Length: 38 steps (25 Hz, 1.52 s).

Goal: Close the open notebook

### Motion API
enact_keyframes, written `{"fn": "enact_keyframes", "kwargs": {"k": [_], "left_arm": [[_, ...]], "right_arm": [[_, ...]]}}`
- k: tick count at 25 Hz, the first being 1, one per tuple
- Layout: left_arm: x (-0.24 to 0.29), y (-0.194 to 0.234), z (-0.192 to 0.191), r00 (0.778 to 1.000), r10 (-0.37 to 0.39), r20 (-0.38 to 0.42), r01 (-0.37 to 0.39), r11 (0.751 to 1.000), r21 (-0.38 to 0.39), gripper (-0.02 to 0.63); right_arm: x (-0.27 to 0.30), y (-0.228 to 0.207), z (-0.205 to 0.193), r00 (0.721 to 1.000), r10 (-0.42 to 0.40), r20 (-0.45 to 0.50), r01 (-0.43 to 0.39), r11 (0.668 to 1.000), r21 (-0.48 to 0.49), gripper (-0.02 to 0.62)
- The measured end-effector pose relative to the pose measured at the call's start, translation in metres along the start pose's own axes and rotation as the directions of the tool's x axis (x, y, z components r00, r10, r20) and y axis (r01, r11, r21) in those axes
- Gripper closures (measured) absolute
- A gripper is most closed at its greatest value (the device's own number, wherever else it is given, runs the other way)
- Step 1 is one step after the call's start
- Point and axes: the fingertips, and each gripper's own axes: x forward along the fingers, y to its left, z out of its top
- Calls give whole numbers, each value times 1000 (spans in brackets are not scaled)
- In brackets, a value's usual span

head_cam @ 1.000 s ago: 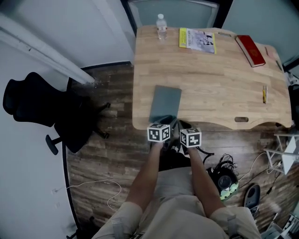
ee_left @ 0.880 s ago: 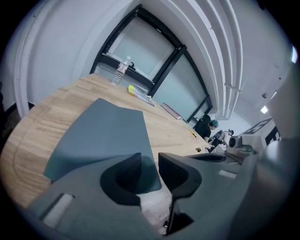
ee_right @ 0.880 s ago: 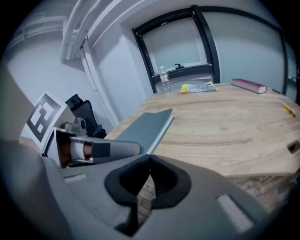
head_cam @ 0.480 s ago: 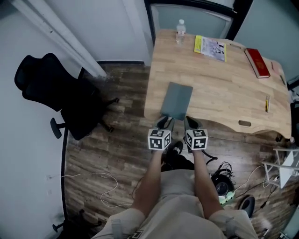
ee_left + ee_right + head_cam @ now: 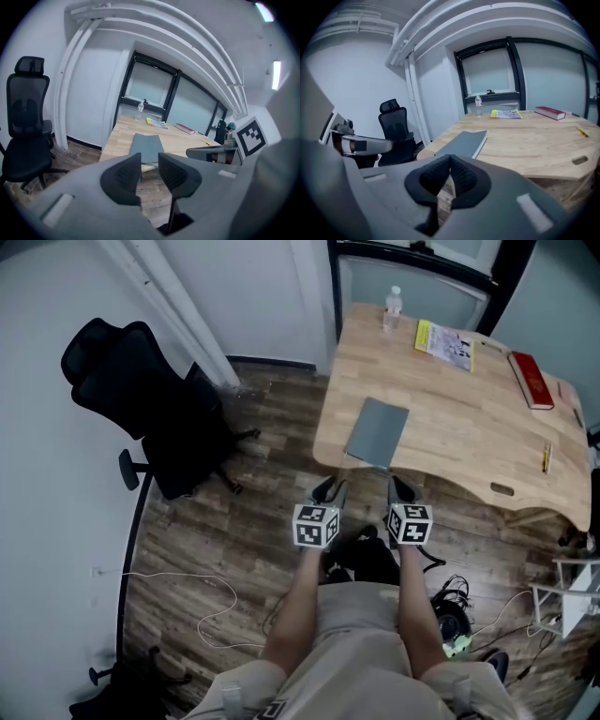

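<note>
Leftmost, a black office chair [image 5: 141, 418] stands apart from the wooden table [image 5: 469, 418]. Next, the left gripper [image 5: 330, 491] hangs just off the table's near edge, jaws apart with nothing between them. Beyond it, the grey notebook [image 5: 377, 430] lies closed by that edge. The right gripper [image 5: 402, 489] hangs alongside, jaw tips touching, empty.

The notebook [image 5: 377, 432] lies by the counter's [image 5: 469, 427] near-left corner. A bottle [image 5: 393, 307] stands at the far-left corner, with a booklet [image 5: 445, 343] to its right and a book [image 5: 531, 381] further right. A chair [image 5: 141, 409] stands on the floor left of the counter.
</note>
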Motion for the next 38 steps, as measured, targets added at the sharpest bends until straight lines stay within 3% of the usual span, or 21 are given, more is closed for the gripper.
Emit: {"fn": "enact_keyframes", "kwargs": {"k": [6, 9, 10, 22, 38], "left_arm": [[-23, 1, 4, 999, -19, 34, 19, 1000, 7, 496], [-30, 6, 6, 998, -19, 60, 19, 1000, -15, 592], [-31, 7, 6, 998, -19, 65, 21, 999, -28, 598], [-29, -6, 7, 995, -86, 43, 86, 996, -4, 598], [-33, -1, 8, 996, -77, 46, 77, 997, 7, 598]], "right_arm": [[-8, 13, -1, 1000, 12, 12, -12, 1000, -8, 594], [-9, 20, 4, 1000, 21, 22, -21, 999, -29, 594], [-9, 22, 6, 999, 24, 23, -23, 999, -35, 594], [-13, 24, 14, 999, 37, 13, -36, 997, -74, 594], [-14, 25, 13, 999, 35, 3, -34, 995, -91, 594]]}}
